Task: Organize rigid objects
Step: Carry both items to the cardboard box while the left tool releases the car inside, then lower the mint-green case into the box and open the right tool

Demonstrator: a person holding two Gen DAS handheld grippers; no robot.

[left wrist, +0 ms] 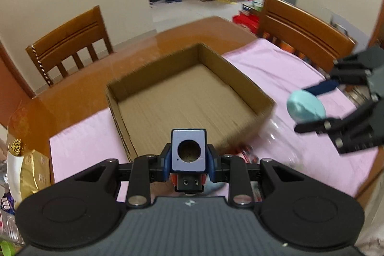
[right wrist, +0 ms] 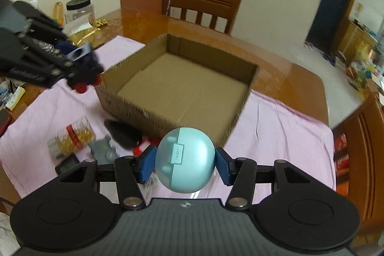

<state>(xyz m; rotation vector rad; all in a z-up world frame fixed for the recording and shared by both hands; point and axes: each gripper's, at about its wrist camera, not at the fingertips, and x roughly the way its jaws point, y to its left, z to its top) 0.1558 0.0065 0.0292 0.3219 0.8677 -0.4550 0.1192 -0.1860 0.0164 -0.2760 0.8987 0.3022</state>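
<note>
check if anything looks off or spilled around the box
Nothing is spilled. The brown cardboard box sits upright and empty on the pink cloth, while loose items, including a clear packet of gold pieces, lie jumbled beside its near wall.

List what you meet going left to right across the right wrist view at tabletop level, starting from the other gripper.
left gripper holding a toy block on red wheels → jar of gold trinkets → grey figurine → teal earbud case → cardboard box
</note>
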